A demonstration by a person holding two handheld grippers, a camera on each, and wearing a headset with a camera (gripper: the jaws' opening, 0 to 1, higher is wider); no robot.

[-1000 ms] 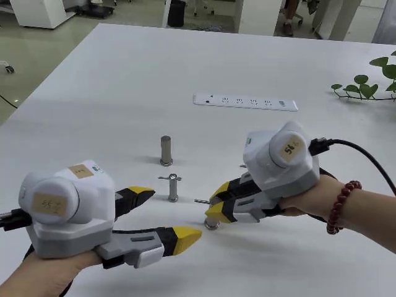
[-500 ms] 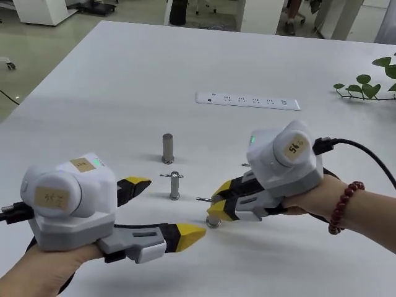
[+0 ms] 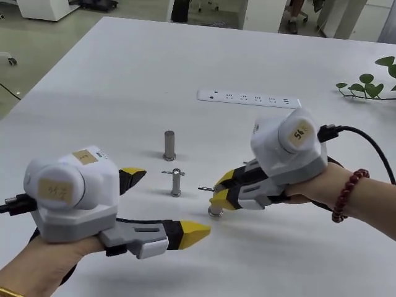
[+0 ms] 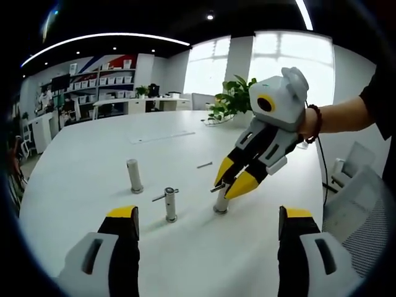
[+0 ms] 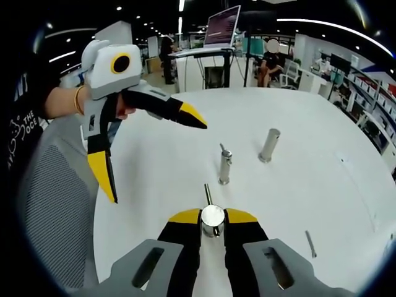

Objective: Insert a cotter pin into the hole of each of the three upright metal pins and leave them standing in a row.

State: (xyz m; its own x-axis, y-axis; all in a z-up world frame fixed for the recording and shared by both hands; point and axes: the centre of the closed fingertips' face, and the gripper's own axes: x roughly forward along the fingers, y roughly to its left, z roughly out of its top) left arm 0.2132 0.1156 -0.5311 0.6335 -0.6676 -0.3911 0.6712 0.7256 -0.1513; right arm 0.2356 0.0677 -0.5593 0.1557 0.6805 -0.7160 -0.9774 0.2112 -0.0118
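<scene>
The task looks about two-thirds done. On the white bench (image 3: 93, 93) three metal pins stand upright in a slanting row. The middle metal pin (image 3: 176, 184) already carries its cotter pin (image 3: 166, 174) crosswise through the hole. The right hand-held gripper (image 3: 216, 197) is closed about the head of the nearest metal pin (image 5: 212, 218), and a second cotter pin (image 5: 208, 193) pokes out beyond it, seemingly partway through the hole. How deep it sits is hidden by the jaws, as is whether they also pinch its rear end. The far metal pin (image 3: 169, 145) is bare, with nothing through it. A spare cotter pin (image 4: 205, 164) lies loose on the bench behind the row, probably meant for that one. The left hand-held gripper (image 3: 168, 201) hangs near the row with its jaws spread wide, holding nothing. What appears left: seat the pin in hand, then fetch the spare and fit the far pin without tipping anything
</scene>
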